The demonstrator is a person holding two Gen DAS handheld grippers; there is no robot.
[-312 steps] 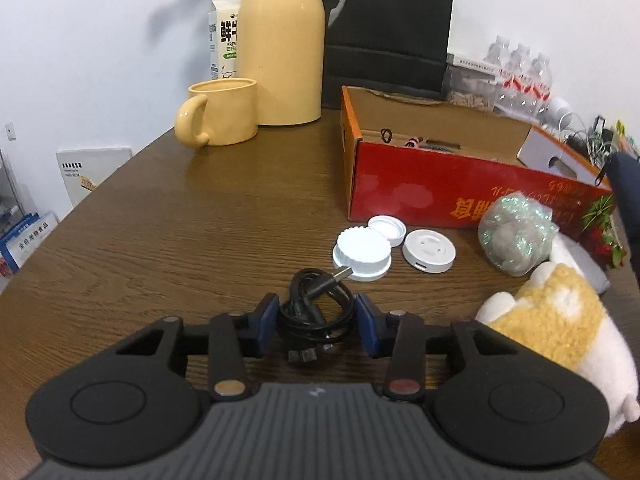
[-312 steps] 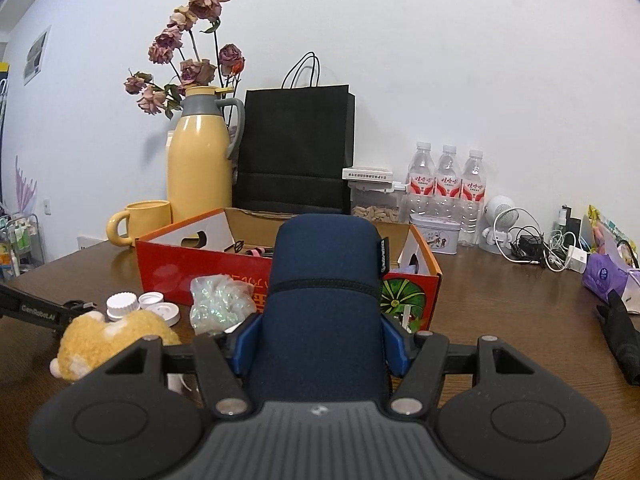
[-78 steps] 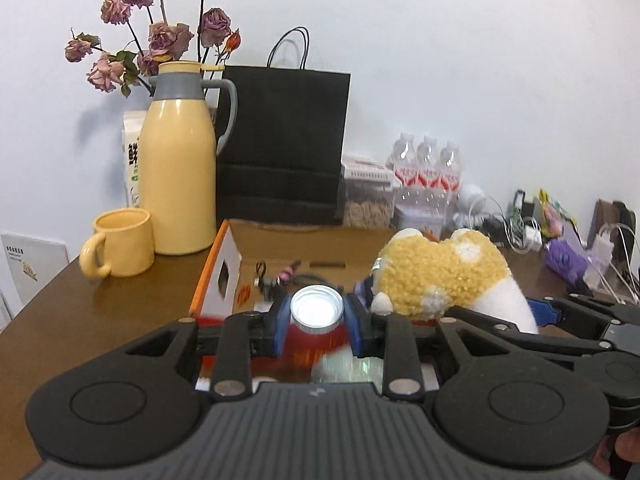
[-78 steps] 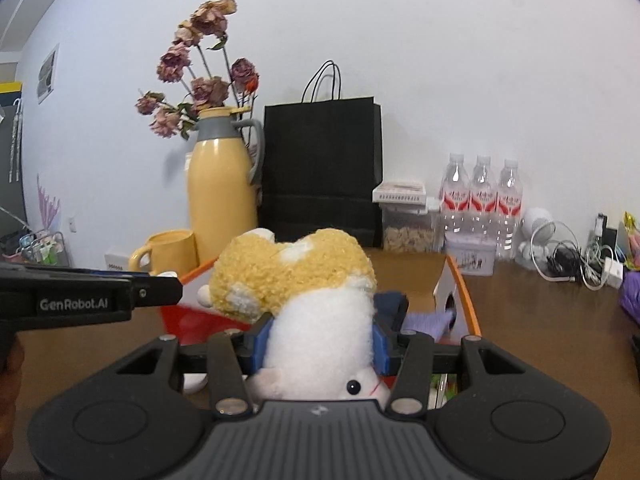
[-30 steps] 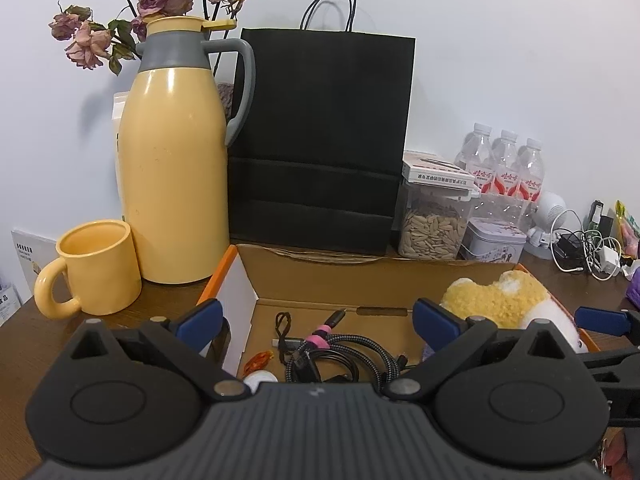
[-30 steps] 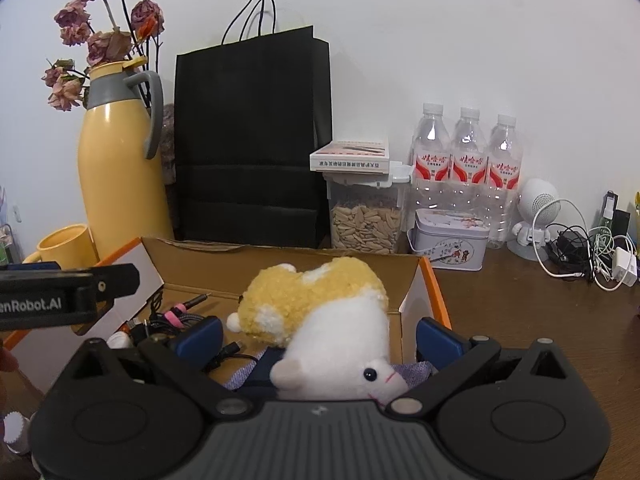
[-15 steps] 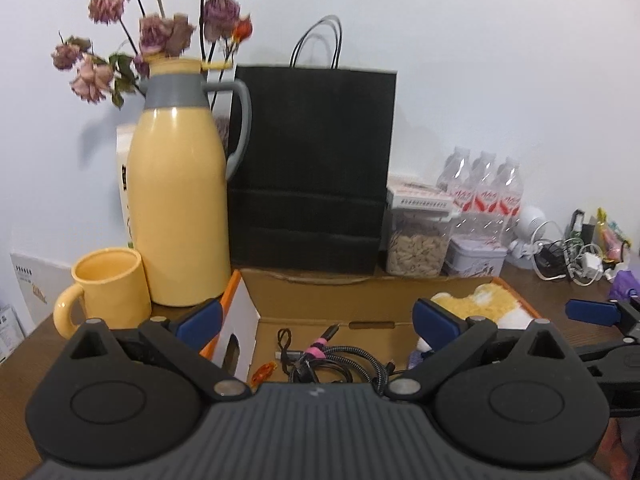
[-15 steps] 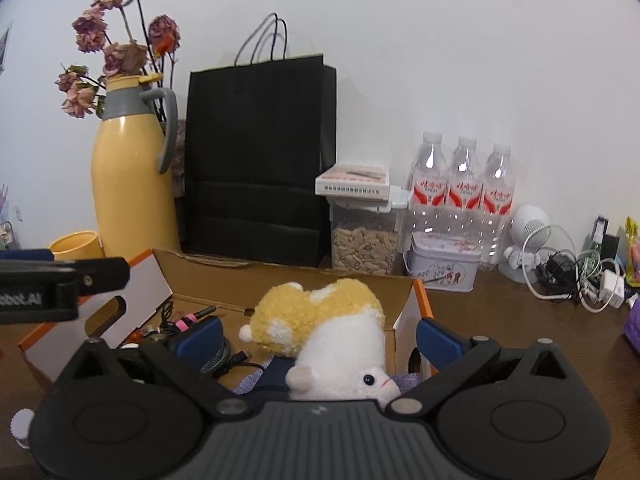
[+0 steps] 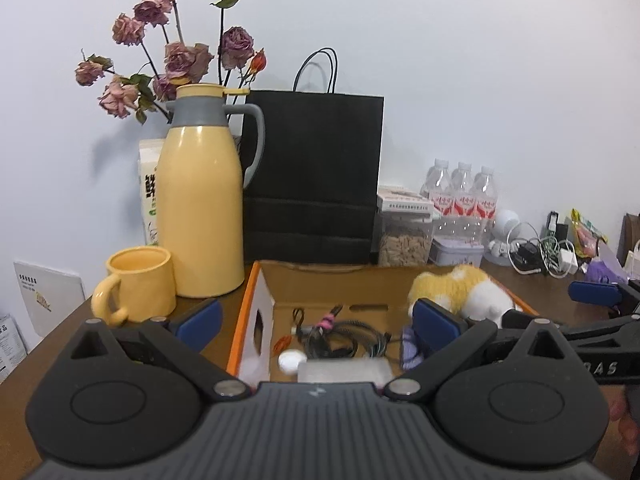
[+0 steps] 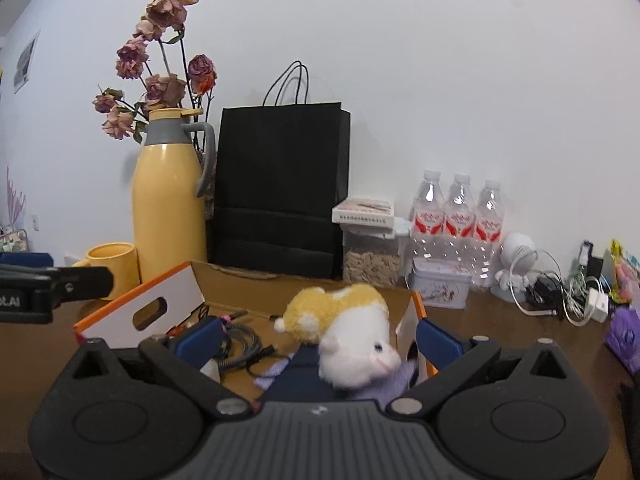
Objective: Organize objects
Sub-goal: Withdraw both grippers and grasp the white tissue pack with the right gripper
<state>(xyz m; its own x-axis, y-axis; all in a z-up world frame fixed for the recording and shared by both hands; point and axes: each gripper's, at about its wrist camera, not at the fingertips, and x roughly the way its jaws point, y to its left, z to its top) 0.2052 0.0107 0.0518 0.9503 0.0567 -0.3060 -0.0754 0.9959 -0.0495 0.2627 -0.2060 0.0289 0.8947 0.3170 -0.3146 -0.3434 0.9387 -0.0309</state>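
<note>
Yellow-and-white plush toy (image 10: 344, 332) lies inside the open orange-edged cardboard box (image 9: 332, 280) with black coiled cables (image 9: 344, 336) and a small white cap (image 9: 292, 361), both left gripper (image 9: 316, 318) and right gripper (image 10: 318, 338) jaws apart, empty above box; drop-off looks done, next likely fetching any leftover item from the brown wooden worktop (image 10: 500, 332).

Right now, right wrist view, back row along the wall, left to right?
Yellow mug → yellow thermos → black paper bag → jar of seeds → water bottles → white round gadget → tangle of chargers.
</note>
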